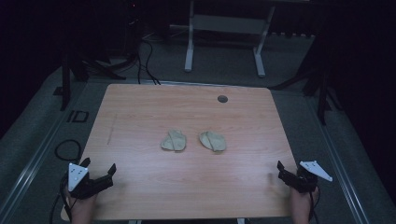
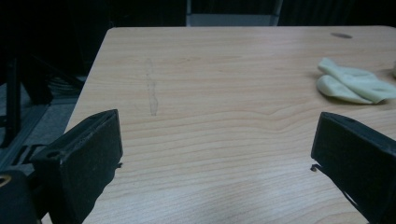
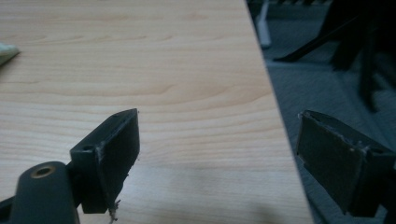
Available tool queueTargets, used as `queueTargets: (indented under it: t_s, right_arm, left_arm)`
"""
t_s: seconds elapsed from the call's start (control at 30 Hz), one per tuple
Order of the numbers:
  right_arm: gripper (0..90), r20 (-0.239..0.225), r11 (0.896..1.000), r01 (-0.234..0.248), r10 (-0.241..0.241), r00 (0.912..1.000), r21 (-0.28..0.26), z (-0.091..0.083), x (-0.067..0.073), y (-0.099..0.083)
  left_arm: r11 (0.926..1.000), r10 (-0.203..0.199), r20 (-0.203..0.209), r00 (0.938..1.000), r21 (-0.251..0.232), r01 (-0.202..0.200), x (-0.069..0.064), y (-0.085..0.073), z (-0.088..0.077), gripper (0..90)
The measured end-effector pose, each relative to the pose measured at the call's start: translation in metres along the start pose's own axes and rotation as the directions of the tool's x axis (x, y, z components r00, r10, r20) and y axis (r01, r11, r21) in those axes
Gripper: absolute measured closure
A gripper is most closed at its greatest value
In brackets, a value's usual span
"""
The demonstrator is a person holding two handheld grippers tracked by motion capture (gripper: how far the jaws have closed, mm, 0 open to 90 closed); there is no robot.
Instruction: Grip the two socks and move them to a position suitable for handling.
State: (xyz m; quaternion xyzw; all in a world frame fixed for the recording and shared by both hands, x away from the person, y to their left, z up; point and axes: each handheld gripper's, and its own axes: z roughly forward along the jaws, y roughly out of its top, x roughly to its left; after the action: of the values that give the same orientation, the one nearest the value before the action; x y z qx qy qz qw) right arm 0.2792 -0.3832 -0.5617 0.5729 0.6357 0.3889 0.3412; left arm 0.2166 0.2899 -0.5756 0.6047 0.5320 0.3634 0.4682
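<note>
Near the middle of the worktop [image 1: 140, 116], two small pale beige cloth pieces are seen side by side, slightly apart. The left cloth piece [image 1: 174, 141] is folded over itself in soft, rounded lobes, and in the left gripper view its creased layers are shown lying flat on the wood. The right cloth piece [image 1: 213, 141] is of a similar rounded, crumpled shape. A light wood-grain laminate with rounded corners is presented by the worktop, marked by a faint pencil-like line [image 1: 111, 130] toward its left side and a small dark round hole [image 1: 222, 99] near the far edge.

Wide bare room is left around both cloths on every side, and each is kept well apart from the edges. Grey floor [image 1: 289, 56] and a white frame stand [image 1: 224, 28] are seen beyond the far edge.

At the near left corner the left gripper [image 1: 99, 171] is held in a hand, its black jaws spread wide with nothing between them. At the near right edge the right gripper [image 1: 284, 173] is held likewise, jaws wide apart and holding nothing, one jaw over the wood and the other past the worktop's edge. Both grippers are well apart from the cloths.
</note>
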Motion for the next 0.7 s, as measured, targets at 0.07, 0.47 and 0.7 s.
queueTargets:
  t_s: [0.07, 0.47, 0.7]
  right_arm:
    - [13.9, -0.026, 0.999, -0.001, 0.001, 0.9997, 0.033, 0.002, 0.000, 0.001]
    - [14.2, -0.135, 0.989, 0.042, -0.023, 0.9906, 0.139, 0.008, 0.025, 0.020]
    - [14.0, -0.227, 0.979, 0.084, -0.040, 0.9730, 0.187, 0.018, 0.045, 0.028]
  left_arm:
    - [1.0000, -0.004, 0.002, 1.0000, -0.006, 0.004, 0.000, 0.000, 0.000, 2.2]
    - [0.9995, 0.000, 0.027, 0.9996, -0.031, 0.001, -0.010, 0.005, -0.001, 2.2]
    - [0.9996, 0.029, 0.036, 0.9989, 0.000, -0.029, -0.017, 0.005, 0.001, 2.2]
